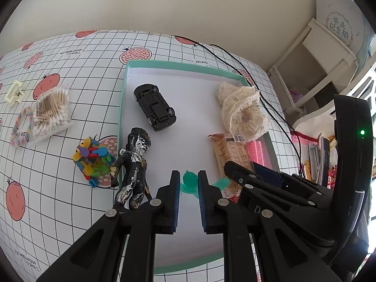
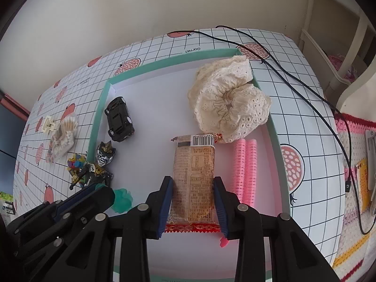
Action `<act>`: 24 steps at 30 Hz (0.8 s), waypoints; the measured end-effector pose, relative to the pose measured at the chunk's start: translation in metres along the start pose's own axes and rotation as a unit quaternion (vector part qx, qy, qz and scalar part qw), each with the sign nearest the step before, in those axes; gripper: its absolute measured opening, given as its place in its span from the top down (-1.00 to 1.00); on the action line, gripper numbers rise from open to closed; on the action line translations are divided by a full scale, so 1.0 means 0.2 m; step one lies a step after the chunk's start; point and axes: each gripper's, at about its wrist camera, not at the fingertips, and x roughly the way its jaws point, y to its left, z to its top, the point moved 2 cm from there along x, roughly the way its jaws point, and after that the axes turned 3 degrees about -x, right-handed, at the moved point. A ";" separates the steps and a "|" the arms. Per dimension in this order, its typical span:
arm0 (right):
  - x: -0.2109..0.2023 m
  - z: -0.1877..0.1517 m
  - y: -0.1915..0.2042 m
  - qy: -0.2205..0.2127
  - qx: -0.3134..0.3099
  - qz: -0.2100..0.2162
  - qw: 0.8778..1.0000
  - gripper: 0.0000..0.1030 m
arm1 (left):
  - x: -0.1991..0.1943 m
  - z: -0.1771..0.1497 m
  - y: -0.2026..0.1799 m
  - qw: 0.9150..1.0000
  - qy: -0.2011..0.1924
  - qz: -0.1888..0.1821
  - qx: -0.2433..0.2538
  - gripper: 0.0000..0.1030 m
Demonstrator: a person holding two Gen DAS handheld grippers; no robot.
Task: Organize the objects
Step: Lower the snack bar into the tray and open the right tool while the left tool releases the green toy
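1 mint-rimmed white cardboard tray (image 2: 96,115) | inside: 1 black toy car (image 2: 119,119), 1 cream lace scrunchie (image 2: 229,101), 2 pink hair rollers (image 2: 245,164) | right gripper (image 2: 193,202) clamps 1 tan snack packet (image 2: 193,178) | left gripper (image 1: 188,202) jaws narrow, straddling 1 green translucent toy (image 1: 189,181), grip unclear

Black cable (image 2: 303,80) — beige shelf (image 1: 315,70)

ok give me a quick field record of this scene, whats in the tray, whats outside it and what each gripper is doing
in tray: car, scrunchie, snack, pink rollers, green toy
straddling the tray's left wall: figure
outside tray: swabs, clip, colourful toy
left gripper: open around green toy
right gripper: around snack, grip unclear
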 end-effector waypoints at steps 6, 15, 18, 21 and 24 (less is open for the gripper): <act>-0.04 0.01 -0.02 -0.006 0.009 0.000 1.000 0.19 | -0.02 0.02 0.00 1.000 -0.003 -0.003 -0.002 0.52; -0.10 0.04 -0.01 -0.019 0.012 0.010 1.000 0.19 | 0.01 0.00 0.02 1.000 0.001 0.007 -0.007 0.52; -0.09 0.03 -0.01 -0.016 0.014 0.026 0.999 0.19 | 0.02 0.00 0.04 1.000 0.004 0.000 -0.022 0.52; -0.10 0.03 -0.01 -0.016 0.020 0.051 0.998 0.19 | 0.02 0.00 0.07 0.999 0.005 -0.005 -0.040 0.52; -0.10 0.03 0.00 -0.016 0.024 0.073 0.997 0.19 | 0.04 0.00 0.10 0.998 0.012 -0.018 -0.061 0.52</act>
